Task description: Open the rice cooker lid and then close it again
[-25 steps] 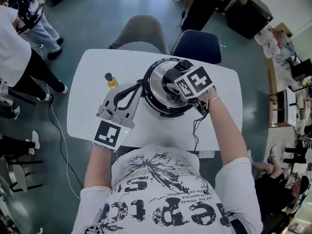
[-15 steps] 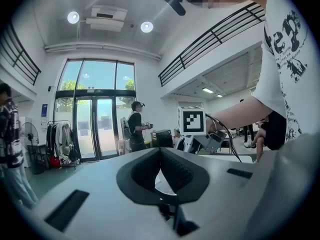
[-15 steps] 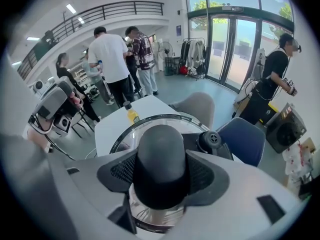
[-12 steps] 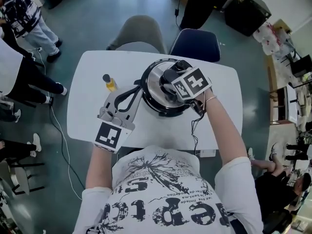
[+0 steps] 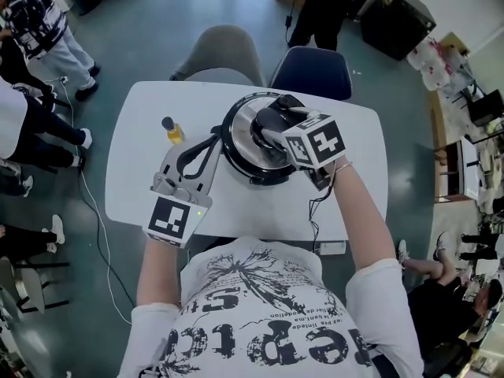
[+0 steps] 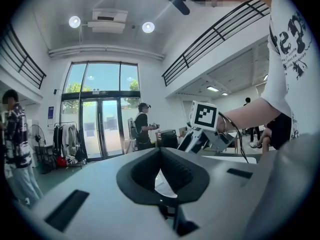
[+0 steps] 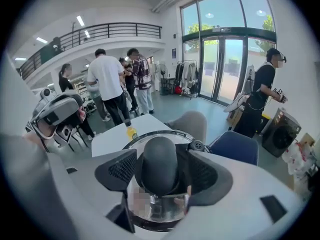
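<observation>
No legible txt anywhere; shirt [image 5: 268,313] print lettering garbled, illegible.

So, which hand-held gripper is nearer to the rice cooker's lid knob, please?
Right. The right hand-held gripper has the lid knob between its jaws, which have just been opening. The left hand-held gripper sits beside the rice cooker, away from the knob.

White table [image 5: 134,172] bears the rice cooker [image 5: 246,142] and a small yellow bottle [image 5: 172,131]
</observation>
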Demonstrator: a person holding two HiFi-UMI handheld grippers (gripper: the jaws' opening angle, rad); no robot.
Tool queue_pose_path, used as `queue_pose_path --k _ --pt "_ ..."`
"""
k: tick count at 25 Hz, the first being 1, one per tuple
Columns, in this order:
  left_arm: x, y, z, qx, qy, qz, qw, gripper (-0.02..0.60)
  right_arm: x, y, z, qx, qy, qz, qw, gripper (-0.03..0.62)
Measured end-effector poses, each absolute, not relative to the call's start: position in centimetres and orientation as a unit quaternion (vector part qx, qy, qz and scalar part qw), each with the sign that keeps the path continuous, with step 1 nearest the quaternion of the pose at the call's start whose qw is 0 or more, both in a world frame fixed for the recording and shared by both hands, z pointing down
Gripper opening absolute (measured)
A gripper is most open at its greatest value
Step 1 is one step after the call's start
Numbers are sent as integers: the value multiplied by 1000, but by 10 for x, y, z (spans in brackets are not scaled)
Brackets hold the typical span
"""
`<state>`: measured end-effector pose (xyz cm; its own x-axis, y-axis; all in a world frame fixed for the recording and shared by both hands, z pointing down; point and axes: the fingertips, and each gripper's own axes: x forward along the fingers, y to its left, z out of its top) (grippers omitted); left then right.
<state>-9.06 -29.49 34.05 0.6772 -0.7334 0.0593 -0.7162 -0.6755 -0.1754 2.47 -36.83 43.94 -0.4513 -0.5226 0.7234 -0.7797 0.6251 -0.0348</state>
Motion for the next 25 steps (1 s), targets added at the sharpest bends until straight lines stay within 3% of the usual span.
queue_pose_path --k 8,15,25 --pt "-76 -283 327 -910 405 -48 72 14 63 -343 386 464 -847 106 235 60" --pt "-65 -272 321 -910 407 -57 64 14 94 -313 361 494 -861 61 109 17" --pt "-71 -271 332 -905 418 -72 32 14 94 -279 363 503 -862 7 60 15"
